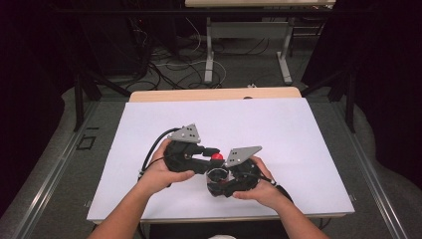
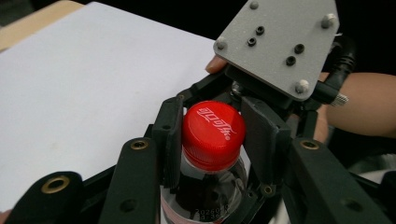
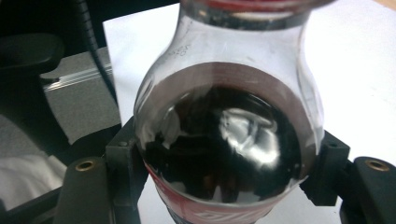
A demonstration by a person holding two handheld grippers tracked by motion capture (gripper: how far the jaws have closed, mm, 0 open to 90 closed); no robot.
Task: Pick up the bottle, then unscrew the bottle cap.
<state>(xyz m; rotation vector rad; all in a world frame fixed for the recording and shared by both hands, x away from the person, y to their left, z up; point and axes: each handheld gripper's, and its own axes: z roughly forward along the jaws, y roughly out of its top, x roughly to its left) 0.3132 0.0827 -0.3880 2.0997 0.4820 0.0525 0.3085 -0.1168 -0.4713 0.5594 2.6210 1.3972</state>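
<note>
A clear bottle (image 1: 217, 175) of dark cola with a red cap (image 1: 217, 157) stands near the front middle of the white sheet (image 1: 278, 129). My left gripper (image 1: 214, 155) reaches in from the left. In the left gripper view its black pads (image 2: 170, 135) press on both sides of the red cap (image 2: 213, 135), so my left gripper (image 2: 212, 140) is shut on the cap. My right gripper (image 1: 217, 184) holds the bottle lower down. In the right gripper view the bottle's rounded shoulder (image 3: 224, 140) sits clamped between the jaws of my right gripper (image 3: 224, 175). The right gripper's grey plate (image 2: 280, 42) rises behind the cap.
The white sheet covers a wooden table (image 1: 214, 94), with bare sheet to the left, right and behind the hands. Beyond the table are floor cables (image 1: 169, 69) and the legs of another table (image 1: 209, 55). Dark frames stand at both sides.
</note>
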